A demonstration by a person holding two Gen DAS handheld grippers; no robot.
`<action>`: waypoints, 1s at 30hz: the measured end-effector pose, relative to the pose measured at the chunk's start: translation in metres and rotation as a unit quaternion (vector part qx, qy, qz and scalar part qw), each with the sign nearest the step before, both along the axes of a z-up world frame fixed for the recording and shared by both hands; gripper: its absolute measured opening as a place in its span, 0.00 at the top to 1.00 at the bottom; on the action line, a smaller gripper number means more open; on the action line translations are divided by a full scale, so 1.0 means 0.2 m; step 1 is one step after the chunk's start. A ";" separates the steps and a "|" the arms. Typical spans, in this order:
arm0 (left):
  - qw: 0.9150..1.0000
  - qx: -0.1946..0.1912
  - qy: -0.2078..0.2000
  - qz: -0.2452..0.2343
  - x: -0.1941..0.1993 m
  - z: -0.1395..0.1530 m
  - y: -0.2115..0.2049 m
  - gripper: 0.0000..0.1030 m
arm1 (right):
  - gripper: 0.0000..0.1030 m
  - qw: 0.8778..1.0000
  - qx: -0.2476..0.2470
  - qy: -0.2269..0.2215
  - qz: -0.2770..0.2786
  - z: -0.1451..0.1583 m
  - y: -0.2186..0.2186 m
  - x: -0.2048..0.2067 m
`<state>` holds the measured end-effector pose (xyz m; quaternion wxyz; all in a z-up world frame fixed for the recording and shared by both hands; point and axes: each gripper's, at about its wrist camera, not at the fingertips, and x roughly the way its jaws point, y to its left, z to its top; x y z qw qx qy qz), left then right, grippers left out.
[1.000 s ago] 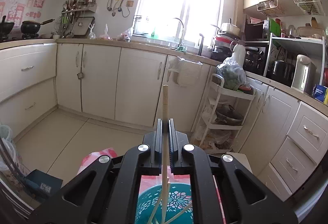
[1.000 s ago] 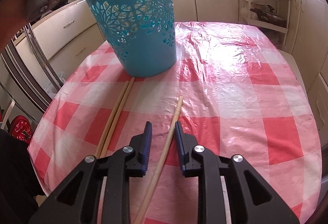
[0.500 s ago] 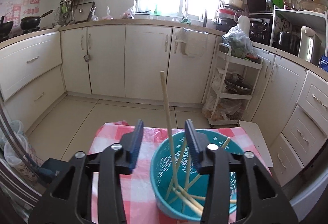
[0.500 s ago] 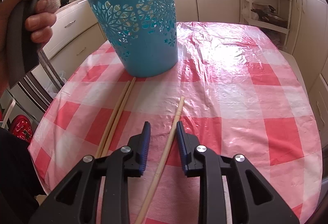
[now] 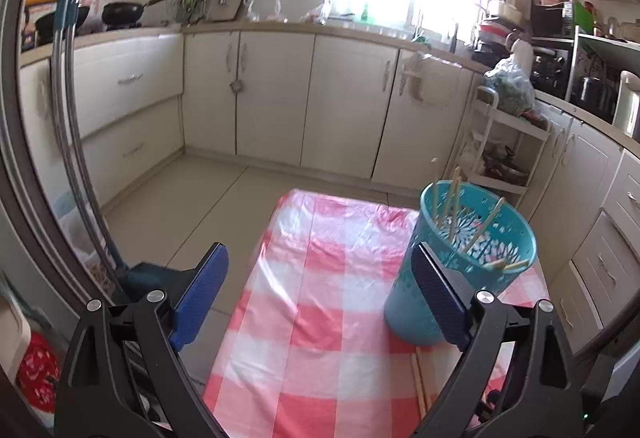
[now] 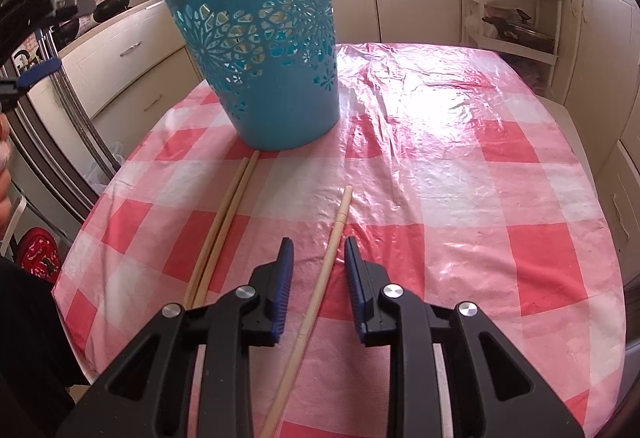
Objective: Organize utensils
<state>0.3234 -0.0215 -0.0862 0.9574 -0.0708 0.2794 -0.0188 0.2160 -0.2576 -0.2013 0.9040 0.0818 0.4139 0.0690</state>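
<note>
A teal cut-out basket [image 5: 468,258] stands on the red-and-white checked tablecloth [image 5: 320,318] and holds several wooden chopsticks [image 5: 450,201]. My left gripper [image 5: 320,278] hangs left of the basket, its jaws opening wide with nothing between them. A pair of chopsticks [image 6: 224,222] lies in front of the basket [image 6: 260,49], also seen as a pair of chopsticks [image 5: 420,382] in the left wrist view. My right gripper [image 6: 318,250] is low over the cloth, straddling a single chopstick [image 6: 340,213]. Its pads stand slightly apart from the chopstick on both sides.
The tablecloth's edge [image 6: 80,238] falls away at the left, beside a metal frame [image 5: 76,157]. A white trolley rack [image 6: 516,9] and cream cabinets [image 5: 272,93] stand beyond the table. A person's hand [image 6: 5,157] shows at the left edge.
My left gripper let go of the chopstick it held over the basket, opened wide, and drew away to the left and lower. The right gripper has not moved.
</note>
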 end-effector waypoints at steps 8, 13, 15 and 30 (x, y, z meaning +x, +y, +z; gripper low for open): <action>1.000 0.024 0.015 0.014 0.01 -0.07 0.02 0.14 | 0.91 0.998 -0.056 0.009 0.023 0.01 0.06 0.00; 0.999 0.040 0.006 0.000 -0.01 -0.04 -0.04 0.14 | 0.90 0.998 -0.060 0.022 0.015 0.01 0.04 0.01; 0.999 0.047 0.004 -0.004 0.00 -0.03 -0.05 0.14 | 0.90 0.998 -0.065 0.022 0.012 0.01 0.05 0.01; 0.997 0.069 0.011 -0.018 0.00 -0.06 -0.11 0.11 | 0.94 0.999 -0.017 0.028 0.021 0.08 0.01 -0.01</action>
